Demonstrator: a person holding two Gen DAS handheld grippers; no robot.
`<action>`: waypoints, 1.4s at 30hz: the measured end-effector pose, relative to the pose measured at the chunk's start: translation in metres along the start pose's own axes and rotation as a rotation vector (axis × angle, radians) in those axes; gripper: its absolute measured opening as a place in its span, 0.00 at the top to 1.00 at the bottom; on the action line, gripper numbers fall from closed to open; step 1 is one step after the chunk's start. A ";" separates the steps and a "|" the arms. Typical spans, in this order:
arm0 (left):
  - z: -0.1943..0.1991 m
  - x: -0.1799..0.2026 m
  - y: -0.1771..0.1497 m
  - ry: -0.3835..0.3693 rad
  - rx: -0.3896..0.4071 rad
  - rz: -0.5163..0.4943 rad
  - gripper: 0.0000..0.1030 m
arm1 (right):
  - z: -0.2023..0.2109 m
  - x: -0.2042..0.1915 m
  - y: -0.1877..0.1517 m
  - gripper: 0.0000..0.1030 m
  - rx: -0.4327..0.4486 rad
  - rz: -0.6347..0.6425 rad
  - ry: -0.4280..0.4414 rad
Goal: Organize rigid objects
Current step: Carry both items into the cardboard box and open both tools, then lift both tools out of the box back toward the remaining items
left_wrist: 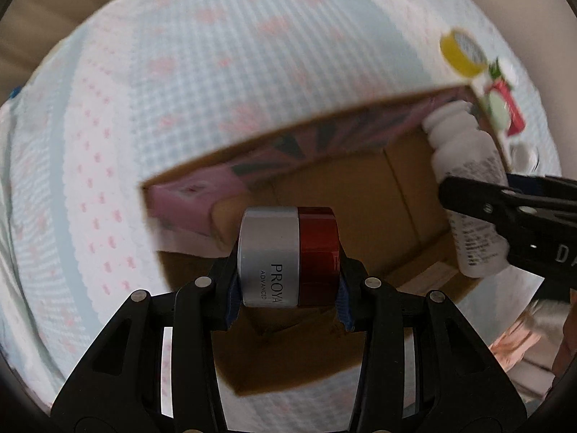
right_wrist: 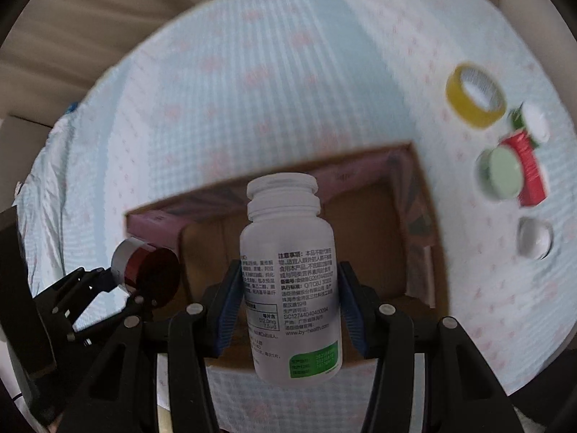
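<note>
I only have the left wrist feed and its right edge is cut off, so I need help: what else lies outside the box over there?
Observer: Beside the yellow tape roll, a pale green-lidded jar rests against a red packet.
Operator: Anything nearer than those?
Observer: A small clear jar sits on the cloth, apart from them.
Operator: Does the white bottle have markings?
Observer: A green patch near its base, on the white bottle in the right gripper.

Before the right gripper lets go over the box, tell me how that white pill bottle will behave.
The white pill bottle looks like rigid plastic, so it should not crush in the right gripper. Its smooth wall may slip. Being tall and round, it will probably tip and roll on the cardboard box floor.
</note>
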State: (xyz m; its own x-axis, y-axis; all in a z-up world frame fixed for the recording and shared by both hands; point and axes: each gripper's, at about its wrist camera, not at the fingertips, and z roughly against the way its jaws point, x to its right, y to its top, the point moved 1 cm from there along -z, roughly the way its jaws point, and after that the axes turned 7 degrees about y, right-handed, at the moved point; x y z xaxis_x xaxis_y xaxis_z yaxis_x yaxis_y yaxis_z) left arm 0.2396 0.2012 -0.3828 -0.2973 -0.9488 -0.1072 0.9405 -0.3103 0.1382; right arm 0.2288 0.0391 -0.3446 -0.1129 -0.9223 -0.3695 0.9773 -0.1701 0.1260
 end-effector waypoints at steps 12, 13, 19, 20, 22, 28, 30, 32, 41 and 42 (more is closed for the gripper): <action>-0.056 0.032 -0.005 0.019 -0.093 -0.126 0.63 | -0.070 0.035 0.000 0.54 -0.106 -0.056 0.001; -0.056 0.032 -0.002 0.018 -0.093 -0.132 0.63 | -0.070 0.037 0.001 0.54 -0.111 -0.062 0.005; -0.034 0.034 0.005 -0.010 -0.008 -0.159 0.00 | -0.076 0.037 0.009 0.23 -0.149 -0.054 -0.018; -0.032 0.033 0.005 -0.003 -0.005 -0.159 0.00 | -0.080 0.038 0.011 0.03 -0.181 -0.068 -0.017; -0.030 0.032 0.006 0.012 -0.010 -0.158 0.00 | -0.084 0.038 0.011 0.00 -0.232 -0.060 -0.014; -0.022 0.030 0.005 0.024 -0.015 -0.140 0.00 | -0.078 0.030 0.006 0.00 -0.208 -0.010 -0.003; -0.014 0.027 -0.001 0.023 -0.007 -0.131 0.00 | -0.072 0.030 0.004 0.00 -0.193 -0.020 0.008; -0.006 0.023 -0.004 0.024 0.004 -0.118 0.00 | -0.064 0.027 0.003 0.00 -0.176 -0.009 0.001; 0.058 0.000 -0.030 0.032 0.074 -0.052 0.00 | -0.016 0.006 0.003 0.00 -0.142 0.012 -0.037; 0.066 -0.003 -0.034 0.034 0.085 -0.043 0.00 | -0.006 0.004 0.001 0.00 -0.137 0.021 -0.037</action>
State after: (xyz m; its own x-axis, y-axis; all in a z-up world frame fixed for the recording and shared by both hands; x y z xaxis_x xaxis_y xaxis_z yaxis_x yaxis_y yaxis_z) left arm 0.1975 0.2104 -0.3220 -0.3303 -0.9323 -0.1476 0.9092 -0.3562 0.2153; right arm 0.2299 0.0373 -0.3513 -0.0959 -0.9379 -0.3334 0.9946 -0.1037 0.0055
